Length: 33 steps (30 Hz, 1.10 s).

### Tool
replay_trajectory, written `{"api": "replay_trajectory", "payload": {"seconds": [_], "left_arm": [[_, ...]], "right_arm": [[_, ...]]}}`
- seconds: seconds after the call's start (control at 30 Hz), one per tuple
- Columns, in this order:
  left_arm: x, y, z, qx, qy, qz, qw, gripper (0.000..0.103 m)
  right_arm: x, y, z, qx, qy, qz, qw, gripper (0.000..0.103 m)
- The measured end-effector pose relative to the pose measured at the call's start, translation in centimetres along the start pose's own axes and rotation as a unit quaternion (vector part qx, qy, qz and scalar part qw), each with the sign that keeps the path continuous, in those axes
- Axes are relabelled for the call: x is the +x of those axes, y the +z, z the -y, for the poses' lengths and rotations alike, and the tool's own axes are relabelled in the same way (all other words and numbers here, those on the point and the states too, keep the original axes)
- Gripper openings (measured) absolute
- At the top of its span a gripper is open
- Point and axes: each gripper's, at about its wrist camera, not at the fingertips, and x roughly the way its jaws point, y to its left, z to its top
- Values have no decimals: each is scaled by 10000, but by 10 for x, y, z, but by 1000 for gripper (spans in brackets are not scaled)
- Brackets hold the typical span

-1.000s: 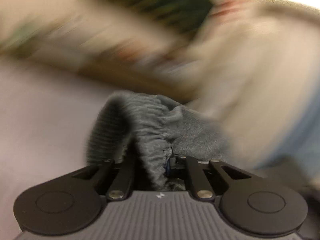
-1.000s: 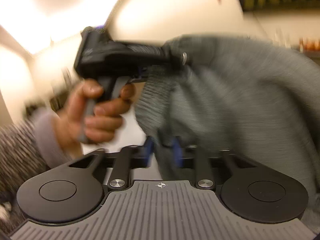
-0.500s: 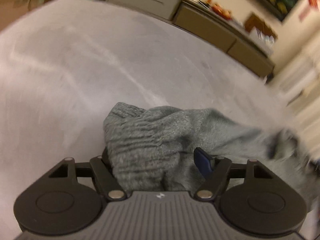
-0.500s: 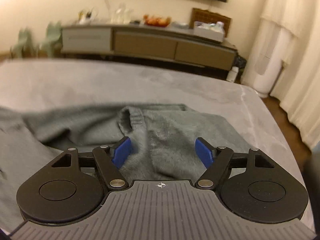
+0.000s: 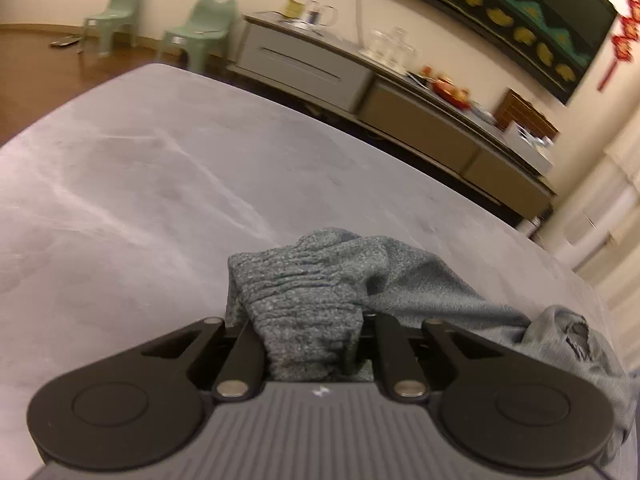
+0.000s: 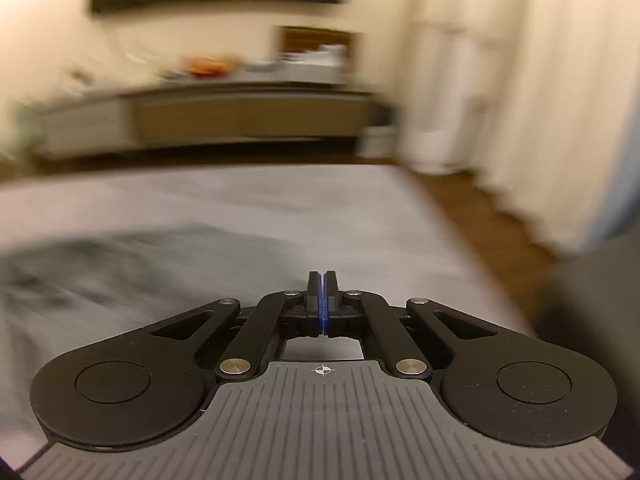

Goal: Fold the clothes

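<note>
Presently, a grey knitted garment (image 5: 320, 300) is being found bunched on a grey surface (image 5: 140, 184), which cannot be told as a bed or otherwise, with its ribbed edge lying between the fingers of the left claw (image 5: 314, 344). That claw's jaws are closing, and the fabric is being pinched by them. More of the garment is trailing off to the right. The right claw (image 6: 323, 300) is being held pressed together on nothing, above bare surface, with the garment (image 6: 100, 272) showing blurred to its left. Beyond, a long sideboard (image 5: 420, 128) and two green chairs (image 5: 204, 28) are being observed against the wall.
</note>
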Motion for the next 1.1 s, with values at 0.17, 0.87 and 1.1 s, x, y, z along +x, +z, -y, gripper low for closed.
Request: {"api": "replay_trajectory", "payload": {"seconds": [0.17,0.87,1.1], "left_arm": [[-2,0,3,74,-54,-99,9999,15],[6,6,9,441,157,-103,9989,21],[3,4,11,507,228,-115,9984,20]], "right_arm": [[8,-39,17,-239,-480,-683,9962,14],[81,33,-184,-1256,896,-228,9878,0],[58,10,9,-194,-746,-241,9967,0]]}}
